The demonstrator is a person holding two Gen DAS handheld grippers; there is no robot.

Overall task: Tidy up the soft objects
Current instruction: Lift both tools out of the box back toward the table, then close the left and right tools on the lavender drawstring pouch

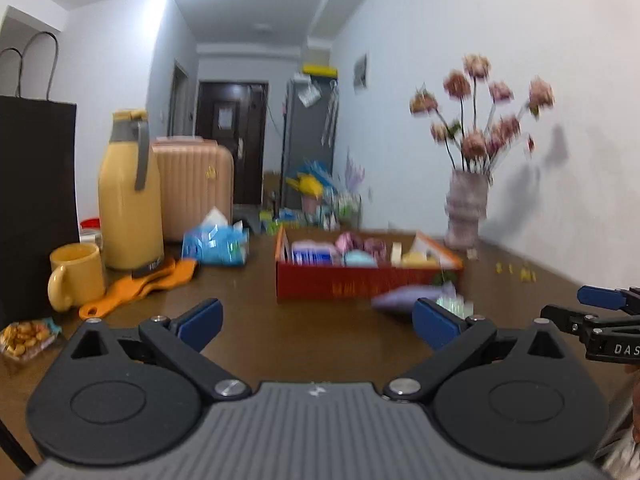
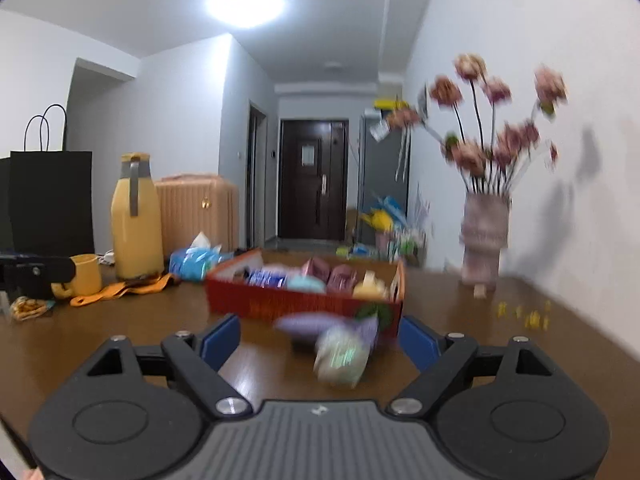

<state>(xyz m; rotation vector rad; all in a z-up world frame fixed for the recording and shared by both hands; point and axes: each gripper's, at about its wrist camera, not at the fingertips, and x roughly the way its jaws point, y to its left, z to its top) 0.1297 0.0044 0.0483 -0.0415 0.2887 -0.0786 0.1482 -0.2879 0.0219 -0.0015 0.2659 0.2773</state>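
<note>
A red cardboard box (image 1: 360,284) (image 2: 280,304) stands on the brown table and holds several soft items in pink, blue and yellow. In front of it lie a purple soft pouch (image 1: 404,296) (image 2: 308,326) and a shiny greenish soft packet (image 2: 342,356) (image 1: 454,304), both blurred. My left gripper (image 1: 316,320) is open and empty, its right finger next to the pouch. My right gripper (image 2: 320,340) is open, with the greenish packet lying between its fingers, untouched. The right gripper also shows at the right edge of the left wrist view (image 1: 600,312).
At the left stand a yellow flask (image 1: 128,196), a yellow mug (image 1: 76,276), an orange cloth (image 1: 140,288), a blue tissue pack (image 1: 216,244), a snack bag (image 1: 26,340) and a black paper bag (image 1: 36,208). A flower vase (image 1: 466,212) stands by the right wall.
</note>
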